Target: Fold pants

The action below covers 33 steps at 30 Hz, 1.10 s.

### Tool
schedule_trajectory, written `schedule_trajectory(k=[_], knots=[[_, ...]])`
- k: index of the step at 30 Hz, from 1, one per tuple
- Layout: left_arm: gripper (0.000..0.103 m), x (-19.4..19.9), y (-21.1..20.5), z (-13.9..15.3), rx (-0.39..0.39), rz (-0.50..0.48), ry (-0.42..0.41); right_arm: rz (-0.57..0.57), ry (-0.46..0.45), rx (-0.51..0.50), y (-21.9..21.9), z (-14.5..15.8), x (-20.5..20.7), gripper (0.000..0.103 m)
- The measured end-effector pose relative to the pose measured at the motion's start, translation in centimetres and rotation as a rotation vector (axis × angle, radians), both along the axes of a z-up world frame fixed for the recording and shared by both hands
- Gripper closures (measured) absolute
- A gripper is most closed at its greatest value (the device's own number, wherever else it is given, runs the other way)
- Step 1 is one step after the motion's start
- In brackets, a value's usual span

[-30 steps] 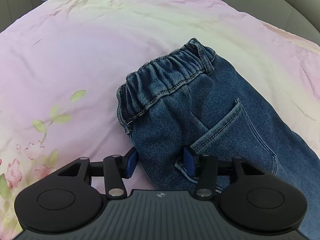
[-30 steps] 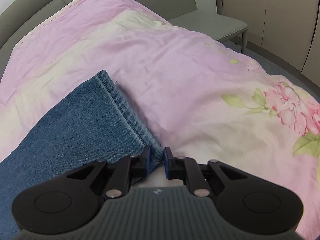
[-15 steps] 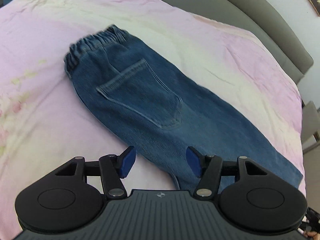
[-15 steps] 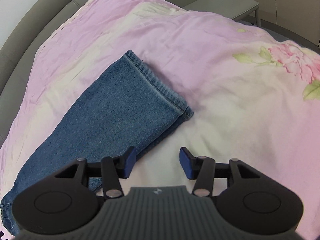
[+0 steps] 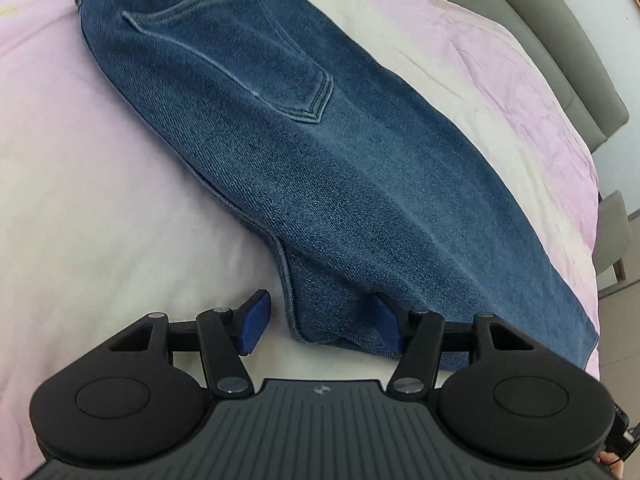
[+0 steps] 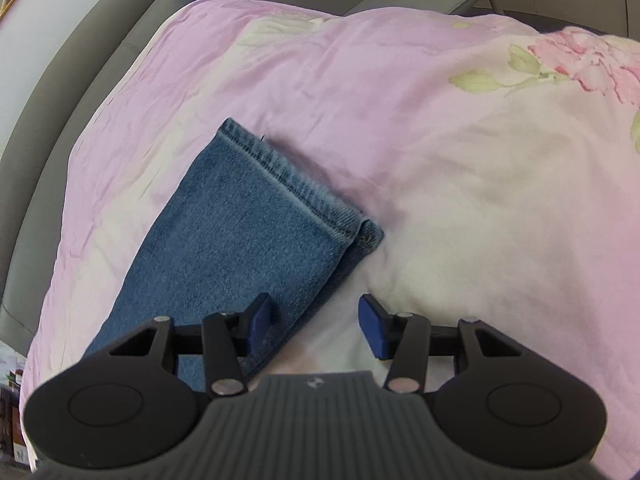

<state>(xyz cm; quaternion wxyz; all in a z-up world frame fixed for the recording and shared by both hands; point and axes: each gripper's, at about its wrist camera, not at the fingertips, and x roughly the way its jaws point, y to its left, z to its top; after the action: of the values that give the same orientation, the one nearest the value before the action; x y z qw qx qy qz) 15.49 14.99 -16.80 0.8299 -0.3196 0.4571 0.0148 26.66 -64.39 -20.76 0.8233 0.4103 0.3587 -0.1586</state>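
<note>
Having just let go of the hem, my right gripper (image 6: 316, 322) is hanging released beside the blue denim pants (image 5: 320, 168) lying lengthwise-folded on the pink floral bedspread (image 6: 440, 160), while my left gripper (image 5: 320, 326), slid from waistband to mid-leg, is straddling the near edge unclenched, readying the crosswise fold.

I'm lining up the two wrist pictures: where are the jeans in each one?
Left wrist: the jeans run from the top left, pocket up, down to the left gripper.
Right wrist: their hemmed leg end lies left of centre, above the right gripper.
Shared landmark: the pink bedspread.
</note>
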Motion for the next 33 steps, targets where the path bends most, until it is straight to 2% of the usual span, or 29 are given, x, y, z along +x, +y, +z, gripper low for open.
schedule_trajectory(k=[3, 5, 6, 8, 10, 12, 17, 21, 24, 29, 31, 33], knots=[[0.037, 0.0, -0.7, -0.2, 0.029, 0.002, -0.013, -0.044, -0.027, 0.034, -0.7, -0.8, 0.7, 0.057], [0.045, 0.0, -1.2, -0.2, 0.041, 0.000, -0.022, -0.061, -0.032, 0.032, -0.7, -1.3, 1.3, 0.061], [0.052, 0.1, -1.3, -0.1, 0.040, -0.002, -0.025, -0.068, -0.031, 0.024, -0.6, -1.3, 1.7, 0.063], [0.064, 0.1, -1.4, 0.2, 0.041, 0.006, -0.026, -0.077, -0.025, 0.012, -0.4, -1.1, 1.9, 0.073], [0.077, 0.1, -1.7, 1.3, 0.073, -0.001, -0.032, -0.089, -0.016, 0.001, -0.5, -0.2, 2.0, 0.087], [0.080, 0.3, -1.6, 2.7, 0.085, -0.003, -0.026, -0.082, -0.032, -0.021, -0.6, 1.6, 2.2, 0.094], [0.083, 1.4, -1.1, 6.2, 0.093, -0.010, 0.020, 0.008, -0.080, -0.145, 0.9, 8.4, 2.2, 0.096], [0.084, 0.8, -0.8, 8.1, 0.135, -0.017, 0.030, -0.012, -0.116, -0.155, 1.7, 11.8, -0.9, 0.097], [0.084, -0.2, -0.7, 8.4, 0.127, -0.040, 0.038, -0.015, -0.133, -0.165, 1.5, 13.3, -4.9, 0.097], [0.084, -3.3, -0.8, 7.3, 0.124, -0.104, 0.086, -0.041, -0.096, -0.155, 0.6, 12.8, -12.6, 0.097], [0.084, -3.6, -1.2, 5.8, 0.132, -0.109, 0.107, -0.062, -0.033, -0.131, -0.2, 10.7, -15.0, 0.097], [0.084, -3.3, -1.2, 4.4, 0.144, -0.102, 0.136, -0.102, 0.020, -0.048, -1.2, 7.8, -16.4, 0.097]])
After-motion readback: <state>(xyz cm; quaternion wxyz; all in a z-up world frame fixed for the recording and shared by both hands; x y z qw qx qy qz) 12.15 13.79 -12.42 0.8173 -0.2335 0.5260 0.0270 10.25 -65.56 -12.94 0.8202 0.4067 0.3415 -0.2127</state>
